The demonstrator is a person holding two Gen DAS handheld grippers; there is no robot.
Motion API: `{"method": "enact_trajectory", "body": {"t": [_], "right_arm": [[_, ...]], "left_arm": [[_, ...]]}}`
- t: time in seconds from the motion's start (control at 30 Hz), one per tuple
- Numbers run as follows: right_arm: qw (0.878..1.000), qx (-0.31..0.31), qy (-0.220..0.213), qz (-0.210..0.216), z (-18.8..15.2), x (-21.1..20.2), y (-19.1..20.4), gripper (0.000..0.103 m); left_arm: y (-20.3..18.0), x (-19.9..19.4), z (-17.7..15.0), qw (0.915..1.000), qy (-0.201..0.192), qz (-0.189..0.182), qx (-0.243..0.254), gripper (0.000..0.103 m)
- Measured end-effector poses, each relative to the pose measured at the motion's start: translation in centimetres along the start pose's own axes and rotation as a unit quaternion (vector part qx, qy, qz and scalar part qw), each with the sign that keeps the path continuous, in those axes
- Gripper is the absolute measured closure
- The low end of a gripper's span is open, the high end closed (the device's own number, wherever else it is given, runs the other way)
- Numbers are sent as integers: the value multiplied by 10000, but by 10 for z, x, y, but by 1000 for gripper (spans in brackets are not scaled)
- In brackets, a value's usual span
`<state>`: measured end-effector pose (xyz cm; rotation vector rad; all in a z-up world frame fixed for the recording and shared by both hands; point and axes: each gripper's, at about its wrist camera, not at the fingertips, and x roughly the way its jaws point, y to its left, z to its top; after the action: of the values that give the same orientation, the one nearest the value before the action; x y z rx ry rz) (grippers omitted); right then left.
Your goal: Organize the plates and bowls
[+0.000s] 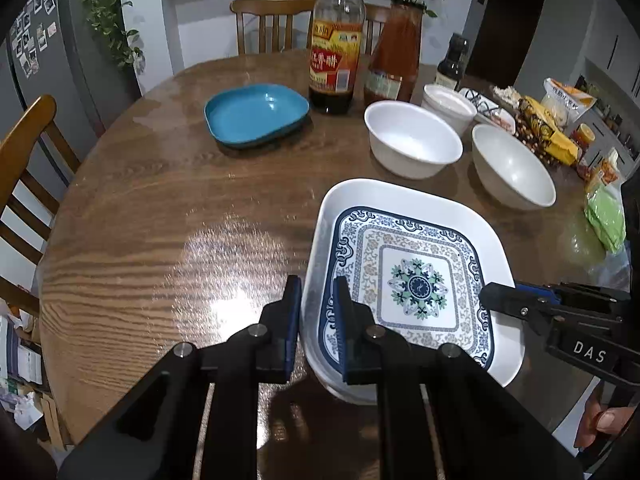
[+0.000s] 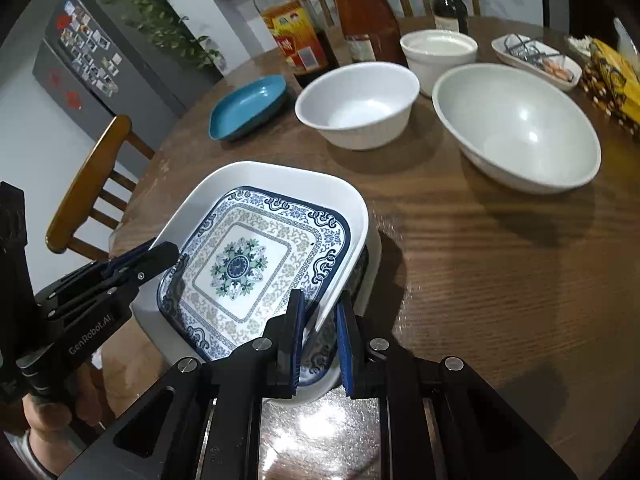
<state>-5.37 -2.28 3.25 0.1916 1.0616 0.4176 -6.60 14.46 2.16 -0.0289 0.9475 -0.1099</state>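
Plates come first: a patterned plate (image 1: 416, 280) with a blue and green flower design lies at the near edge of the round wooden table (image 1: 168, 216), and in the right wrist view it seems to sit on top of a second dish of the same pattern. The left gripper (image 1: 318, 300) straddles the plate's left rim, one finger outside and one inside, closed on it. The right gripper (image 2: 320, 312) does the same on the opposite rim, its two blue pads pinching the white edge. Each gripper also shows in the other's view, reaching in from the side.

Beyond the plate, toward the middle of the table, stands a white bowl (image 1: 414, 140), with a wider white bowl (image 1: 512, 166) just beside it to the right and a smaller white bowl (image 1: 450, 106) behind them. A blue plate (image 1: 256, 114) lies well apart to the left. Behind it, near the far edge, stand a vinegar bottle (image 1: 338, 40), a red sauce bottle (image 1: 394, 52) and a small dark bottle (image 1: 452, 62). Snack packets (image 1: 548, 128) crowd the right edge
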Motion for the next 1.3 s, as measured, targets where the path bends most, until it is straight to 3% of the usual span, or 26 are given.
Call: {"method": "enact_trajectory", "body": {"t": [0.93, 1.17, 1.3], "right_arm": [[9987, -419, 280, -121, -10, 18, 7, 85], [9978, -577, 144, -293, -9, 11, 10, 84], [9974, -614, 68, -362, -7, 8, 10, 81]], "left_arm": [[4, 13, -11, 9990, 313, 235, -213, 89], [3, 6, -11, 9992, 221, 233, -220, 87], [3, -3, -6, 9994, 51, 259, -219, 78]]}}
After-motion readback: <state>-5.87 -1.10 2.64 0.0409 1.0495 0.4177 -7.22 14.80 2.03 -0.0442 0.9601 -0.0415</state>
